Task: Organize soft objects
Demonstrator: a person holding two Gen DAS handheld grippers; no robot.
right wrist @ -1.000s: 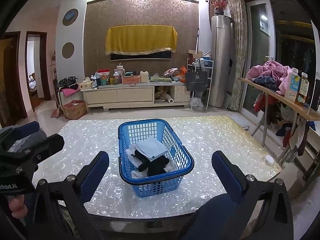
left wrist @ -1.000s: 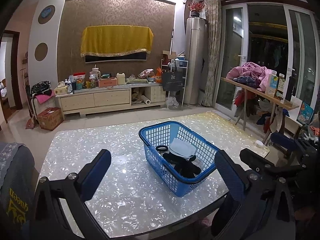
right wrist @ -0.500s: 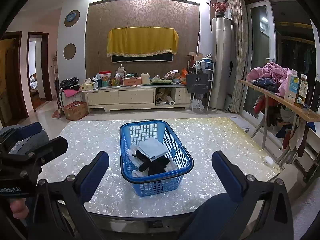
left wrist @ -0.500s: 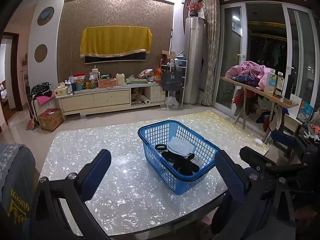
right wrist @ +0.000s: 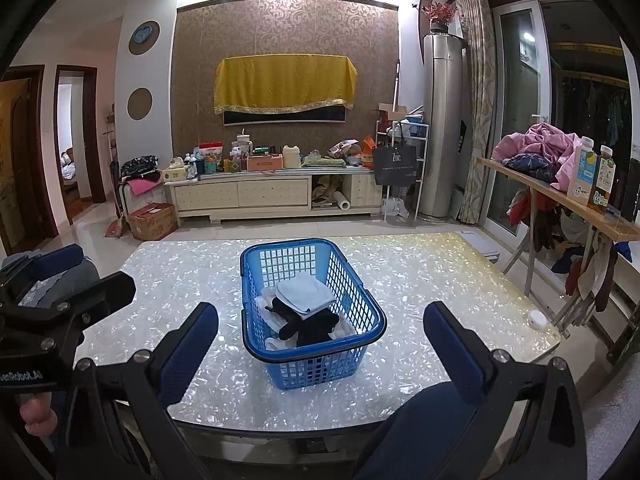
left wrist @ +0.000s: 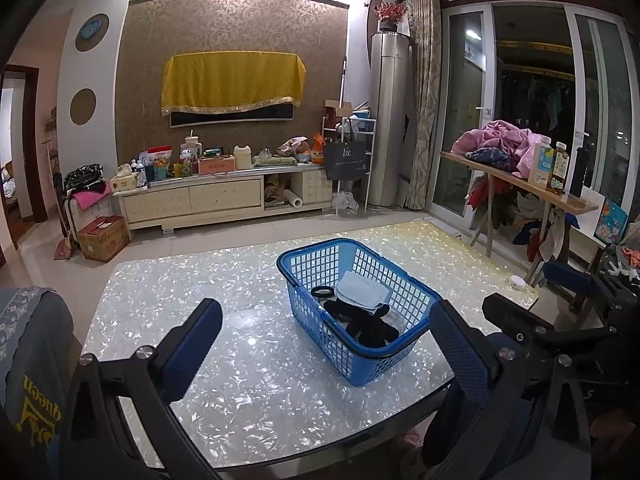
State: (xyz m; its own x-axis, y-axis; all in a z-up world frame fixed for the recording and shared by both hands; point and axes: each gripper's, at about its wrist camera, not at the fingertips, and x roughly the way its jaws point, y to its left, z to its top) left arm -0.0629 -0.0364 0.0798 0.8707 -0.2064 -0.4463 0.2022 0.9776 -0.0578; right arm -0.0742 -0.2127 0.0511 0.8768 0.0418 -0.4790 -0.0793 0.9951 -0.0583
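A blue plastic basket stands on the shiny pearl-patterned table. Inside lie a folded pale blue cloth, a black soft item and white cloth underneath. My left gripper hangs open over the near table edge, left of the basket, holding nothing. My right gripper is open too, pulled back at the near edge with the basket straight ahead between its fingers. Each gripper shows at the side of the other's view.
A small white round lid lies near the table's right edge. A wooden side table with pink laundry and bottles stands to the right. A cluttered TV cabinet lines the far wall. A grey garment is at the left.
Both grippers have drifted slightly back and upward, so the basket sits a little lower and farther in view. Both stay open and the basket contents are unchanged.
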